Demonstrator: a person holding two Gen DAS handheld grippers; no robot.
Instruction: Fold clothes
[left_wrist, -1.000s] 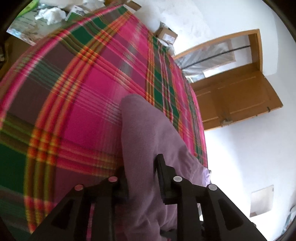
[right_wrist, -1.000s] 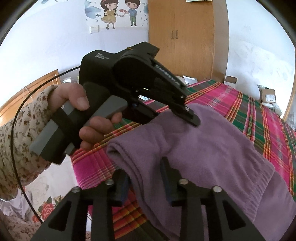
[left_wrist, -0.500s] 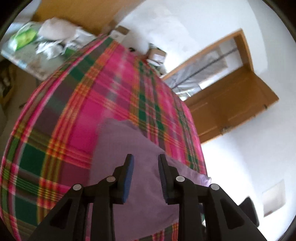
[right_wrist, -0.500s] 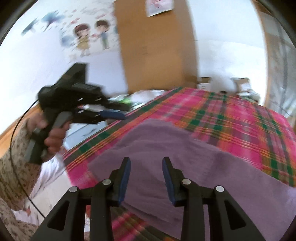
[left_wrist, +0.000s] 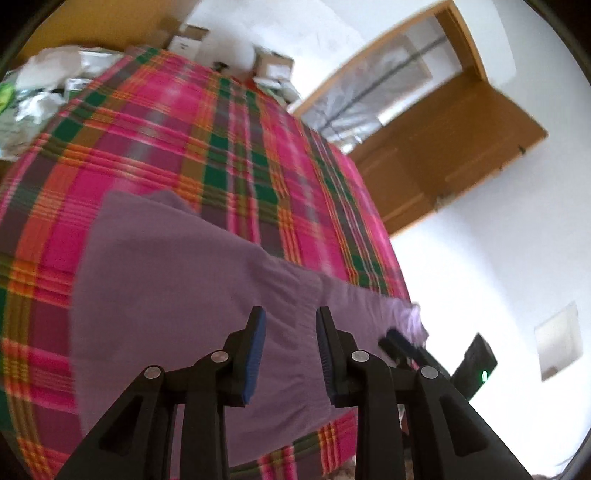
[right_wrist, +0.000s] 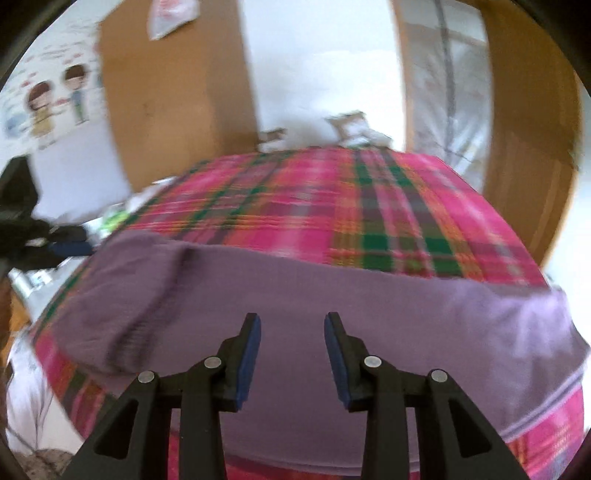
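Note:
A purple garment (left_wrist: 177, 280) lies spread flat along the near edge of a bed with a pink, green and orange plaid cover (left_wrist: 192, 125). My left gripper (left_wrist: 289, 321) hovers open above its gathered waistband, nothing between the fingers. In the right wrist view the same purple garment (right_wrist: 332, 306) stretches across the plaid cover (right_wrist: 369, 206), and my right gripper (right_wrist: 292, 325) hangs open over its middle, holding nothing. The other gripper shows at the far left (right_wrist: 40, 243) in the right wrist view and at the lower right (left_wrist: 406, 347) in the left wrist view.
A wooden door (left_wrist: 443, 155) stands open beyond the bed. Cardboard boxes (left_wrist: 273, 66) and crumpled white bags (left_wrist: 40, 92) sit along the far side. A wooden wardrobe (right_wrist: 177, 92) and a cartoon wall sticker (right_wrist: 55, 99) are behind the bed.
Both grippers let go of the purple garment, opened and pulled back. The garment, held bunched up a second ago, now lies spread flat on the bed.

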